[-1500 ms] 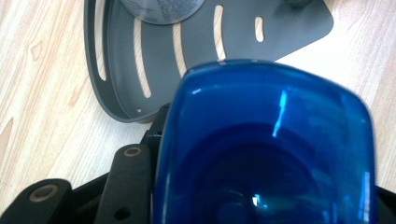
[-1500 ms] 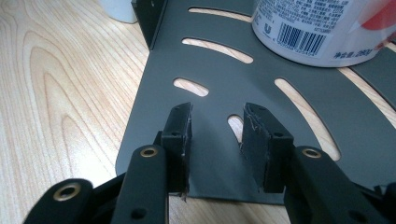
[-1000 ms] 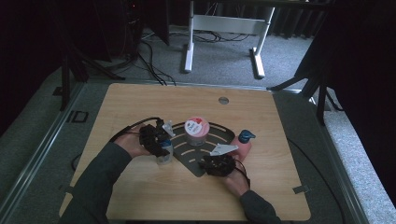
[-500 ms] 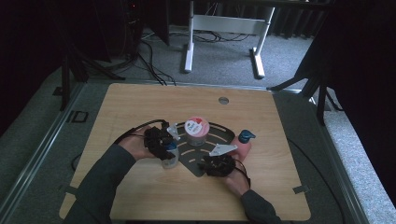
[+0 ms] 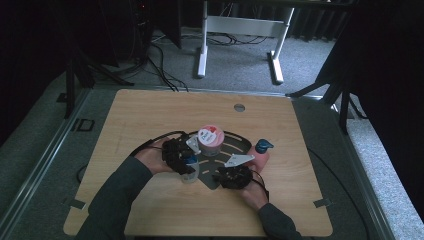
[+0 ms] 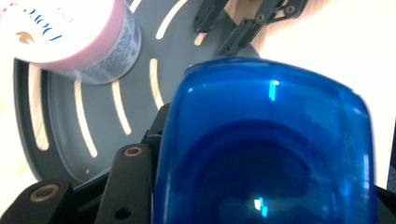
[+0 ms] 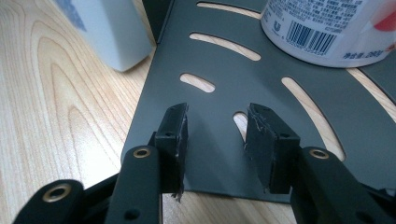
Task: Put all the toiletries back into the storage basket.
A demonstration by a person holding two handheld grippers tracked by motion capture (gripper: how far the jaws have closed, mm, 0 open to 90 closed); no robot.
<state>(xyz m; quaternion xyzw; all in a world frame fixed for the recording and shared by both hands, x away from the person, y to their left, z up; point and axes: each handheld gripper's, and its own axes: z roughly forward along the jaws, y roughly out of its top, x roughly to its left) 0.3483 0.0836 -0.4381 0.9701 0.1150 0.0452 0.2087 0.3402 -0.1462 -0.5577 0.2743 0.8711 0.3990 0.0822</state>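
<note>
Left gripper view: we see our left hand-held gripper (image 6: 261,205) clamping a blue-capped bottle (image 6: 266,149).
Right gripper view: our right hand-held gripper (image 7: 215,140) gapes empty over the grey tray (image 7: 299,116); we read a barcode on the tub (image 7: 327,28).

Between the jaws of the left gripper (image 6: 261,205) sits a translucent blue bottle cap (image 6: 266,149). Beyond the jaws lies a dark grey slotted tray (image 6: 65,135) – on it a pink tub (image 6: 70,37) with white lid. The table (image 7: 60,93) is light wood grain – pale bottle (image 7: 112,28).
</note>
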